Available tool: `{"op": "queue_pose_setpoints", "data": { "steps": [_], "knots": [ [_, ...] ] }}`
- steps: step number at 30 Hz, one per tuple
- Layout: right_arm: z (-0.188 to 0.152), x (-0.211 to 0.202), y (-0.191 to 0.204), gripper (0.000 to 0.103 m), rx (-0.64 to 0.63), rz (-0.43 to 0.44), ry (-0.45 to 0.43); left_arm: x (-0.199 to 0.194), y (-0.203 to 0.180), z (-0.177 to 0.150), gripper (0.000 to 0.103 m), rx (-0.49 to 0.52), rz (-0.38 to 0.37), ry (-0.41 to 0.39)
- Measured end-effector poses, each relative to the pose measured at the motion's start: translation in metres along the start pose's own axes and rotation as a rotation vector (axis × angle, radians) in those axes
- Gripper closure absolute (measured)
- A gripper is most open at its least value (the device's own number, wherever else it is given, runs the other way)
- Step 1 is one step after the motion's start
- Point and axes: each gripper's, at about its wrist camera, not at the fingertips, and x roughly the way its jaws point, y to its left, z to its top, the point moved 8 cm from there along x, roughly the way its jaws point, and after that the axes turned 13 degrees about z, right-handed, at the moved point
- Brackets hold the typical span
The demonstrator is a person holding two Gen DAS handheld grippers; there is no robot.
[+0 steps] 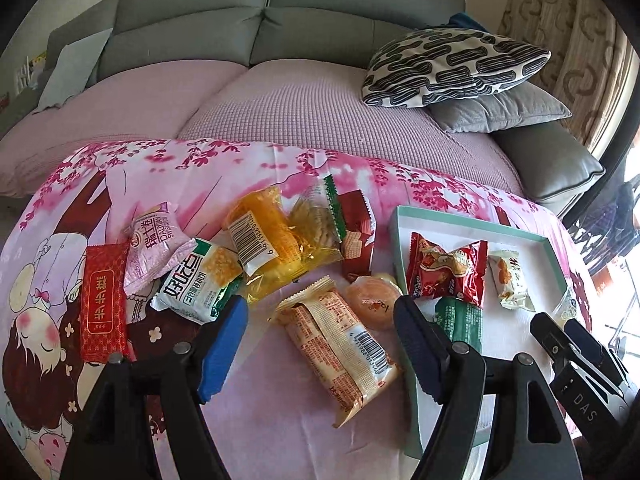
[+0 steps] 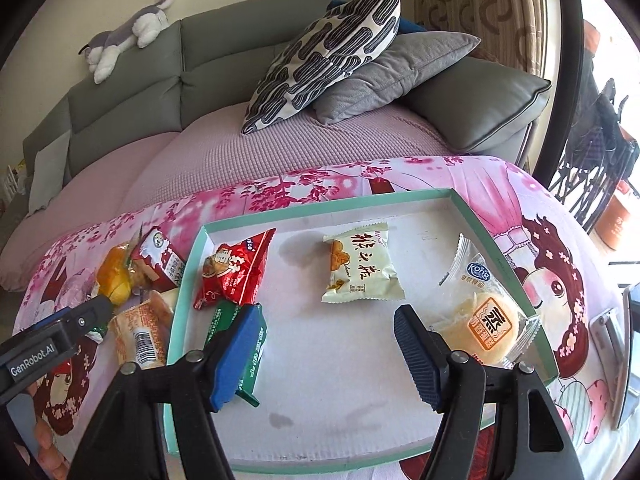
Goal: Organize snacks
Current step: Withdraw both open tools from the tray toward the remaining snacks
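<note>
A shallow white tray with a teal rim (image 2: 468, 208) lies on the pink cloth; it also shows in the left wrist view (image 1: 472, 222). In it lie a red packet (image 2: 234, 270), a cream pastry packet (image 2: 360, 266), a clear-wrapped round cake (image 2: 486, 320) and a green packet (image 2: 218, 320). Left of the tray lie loose snacks: a beige barcode packet (image 1: 340, 340), a round orange cake (image 1: 372, 300), a yellow packet (image 1: 268, 240). My left gripper (image 1: 320, 344) is open over the beige packet. My right gripper (image 2: 326, 354) is open and empty over the tray.
More packets lie at the left: a red flat one (image 1: 102, 312), a pink one (image 1: 156, 248), a white-green one (image 1: 200, 284), a brown wafer pack (image 1: 356, 236). A grey sofa with pillows (image 2: 332, 52) stands behind. A phone (image 2: 628, 352) lies at the right.
</note>
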Motion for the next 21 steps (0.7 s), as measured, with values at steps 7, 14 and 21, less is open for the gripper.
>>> {"op": "queue_pose_setpoints", "data": {
  "steps": [7, 14, 21],
  "knots": [
    [-0.002, -0.002, -0.008, 0.000, 0.027, 0.002, -0.024, 0.003, -0.002, -0.003, 0.006, 0.023, 0.034, -0.044],
    [0.002, -0.012, -0.020, 0.000, 0.033, -0.019, -0.066, -0.006, -0.011, 0.000, 0.003, 0.021, 0.032, -0.142],
    [0.002, -0.012, -0.013, 0.000, 0.037, 0.019, -0.079, -0.015, -0.005, 0.004, 0.003, -0.013, -0.020, -0.147]
  ]
}}
